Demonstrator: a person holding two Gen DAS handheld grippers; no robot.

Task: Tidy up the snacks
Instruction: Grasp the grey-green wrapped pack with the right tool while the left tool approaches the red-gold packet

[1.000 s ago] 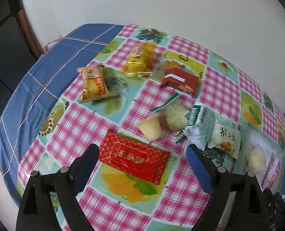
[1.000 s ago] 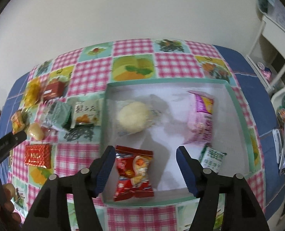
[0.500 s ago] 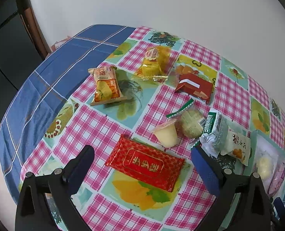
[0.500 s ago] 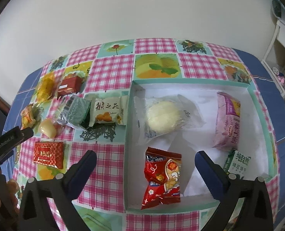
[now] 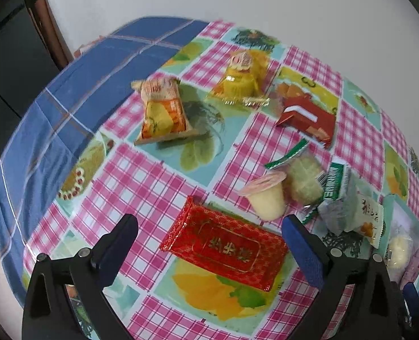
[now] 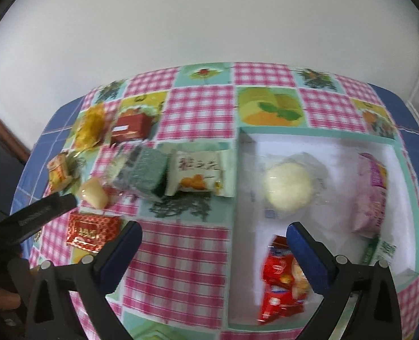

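Left gripper [image 5: 209, 238] fingers wide over the red packet [image 5: 223, 248]; right gripper [image 6: 215, 243] fingers wide too, empty, by the tray [image 6: 407, 175].

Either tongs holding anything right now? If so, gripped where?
Nothing is held. The left tongs stand open above the flat red packet, pads clear of it. The right tongs are open and empty, with the red snack bag lying loose in the tray.

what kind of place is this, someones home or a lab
Most likely a home, perhaps a dining or living room. The table wears a fruit-print checked tablecloth over a blue plaid cloth, loose wrapped snacks such as a red foil packet lie about, and a plain white wall stands behind.
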